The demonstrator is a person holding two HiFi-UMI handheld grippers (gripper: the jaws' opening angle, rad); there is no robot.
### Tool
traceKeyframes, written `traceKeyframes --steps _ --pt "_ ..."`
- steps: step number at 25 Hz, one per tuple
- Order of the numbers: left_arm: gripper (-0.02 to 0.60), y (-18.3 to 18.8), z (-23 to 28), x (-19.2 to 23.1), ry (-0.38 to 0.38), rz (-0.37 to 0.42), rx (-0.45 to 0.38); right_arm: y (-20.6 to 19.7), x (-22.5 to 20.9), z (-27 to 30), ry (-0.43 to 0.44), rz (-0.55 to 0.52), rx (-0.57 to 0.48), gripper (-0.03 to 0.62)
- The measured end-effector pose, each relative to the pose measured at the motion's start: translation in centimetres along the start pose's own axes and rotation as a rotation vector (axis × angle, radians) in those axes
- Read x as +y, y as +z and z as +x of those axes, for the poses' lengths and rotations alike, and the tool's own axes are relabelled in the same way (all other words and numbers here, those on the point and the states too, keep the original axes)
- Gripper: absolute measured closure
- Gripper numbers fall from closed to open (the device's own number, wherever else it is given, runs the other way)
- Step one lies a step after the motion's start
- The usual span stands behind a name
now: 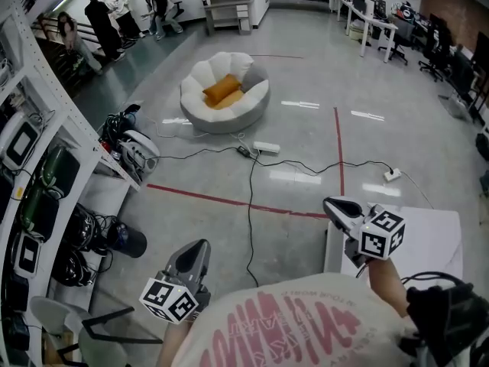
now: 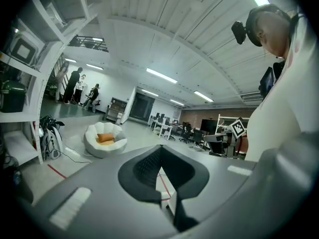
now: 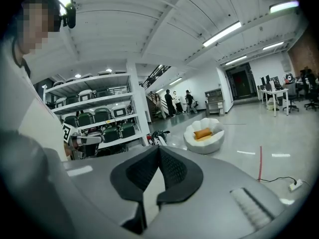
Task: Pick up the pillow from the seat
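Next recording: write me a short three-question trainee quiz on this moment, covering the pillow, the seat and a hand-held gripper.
1. True or false: the orange rectangular fabric pillow lies on the white round shell-shaped padded seat.
2. The left hand-held gripper is: A) open and empty; B) shut and empty; C) shut on the pillow.
3. Which lies nearer the seat: the white power strip or the white table?
Key: 1 true; 2 B; 3 the power strip.

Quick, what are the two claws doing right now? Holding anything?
Left gripper: closed, holding nothing.
Right gripper: closed, holding nothing.
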State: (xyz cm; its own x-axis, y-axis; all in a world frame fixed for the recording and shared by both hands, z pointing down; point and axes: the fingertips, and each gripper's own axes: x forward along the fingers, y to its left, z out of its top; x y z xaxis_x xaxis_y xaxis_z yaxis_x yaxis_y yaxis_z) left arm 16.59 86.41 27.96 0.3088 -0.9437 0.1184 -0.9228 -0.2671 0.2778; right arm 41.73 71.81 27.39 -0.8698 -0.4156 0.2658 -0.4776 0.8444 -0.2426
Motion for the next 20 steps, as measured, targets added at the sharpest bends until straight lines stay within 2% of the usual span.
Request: traceKeyframes --steps 12,20 --pt "0.563 0.5 4.4 4.4 0.04 -0.067 -0.002 0.7 -3.6 7.0 0.05 0.053 0.038 0.588" --pt "0.563 1.5 10.5 8.9 0.129 -0.116 -0.017 3.5 -9.4 14.9 0.142 0.02 0.088 0.588"
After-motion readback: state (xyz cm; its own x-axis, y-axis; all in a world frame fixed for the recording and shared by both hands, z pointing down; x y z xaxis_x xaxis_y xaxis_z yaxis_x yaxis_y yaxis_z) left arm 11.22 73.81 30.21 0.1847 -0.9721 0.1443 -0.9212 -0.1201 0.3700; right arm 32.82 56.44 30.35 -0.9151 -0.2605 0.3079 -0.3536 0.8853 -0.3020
